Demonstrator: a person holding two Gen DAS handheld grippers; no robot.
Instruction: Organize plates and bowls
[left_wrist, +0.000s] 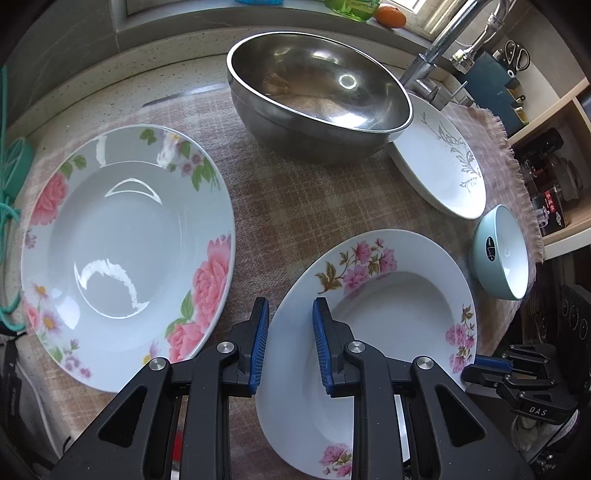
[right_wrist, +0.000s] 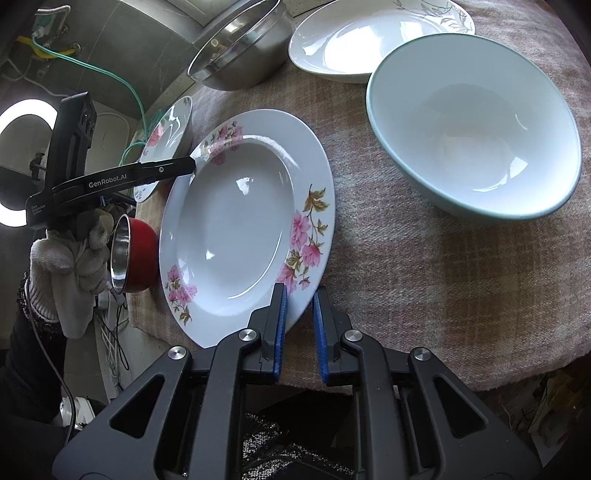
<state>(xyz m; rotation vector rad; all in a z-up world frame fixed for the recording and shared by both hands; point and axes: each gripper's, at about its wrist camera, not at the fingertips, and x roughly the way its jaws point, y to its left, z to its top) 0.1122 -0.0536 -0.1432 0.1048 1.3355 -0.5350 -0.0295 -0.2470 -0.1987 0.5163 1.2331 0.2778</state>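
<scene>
Both claws, left (left_wrist: 290, 317) and right (right_wrist: 300, 302), clamp the tilted floral plate's (right_wrist: 236, 221) opposite rims.

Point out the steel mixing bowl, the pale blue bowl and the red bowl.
steel mixing bowl (left_wrist: 317, 96), left wrist view, inner wall.
pale blue bowl (right_wrist: 472, 147), right wrist view, white inside.
red bowl (right_wrist: 142, 254), right wrist view, red outer side.

- You can read "GenRobot.AI" in white letters along the black arm of the left gripper (right_wrist: 192, 166), seen from the right wrist camera.
- Small white print stands on that same device's body lower left; it is too small for you to read.
- "DAS" stands in white on the right gripper (left_wrist: 480, 369).
- The light blue bowl (left_wrist: 500, 254) carries a dark label; its wording is illegible.
</scene>
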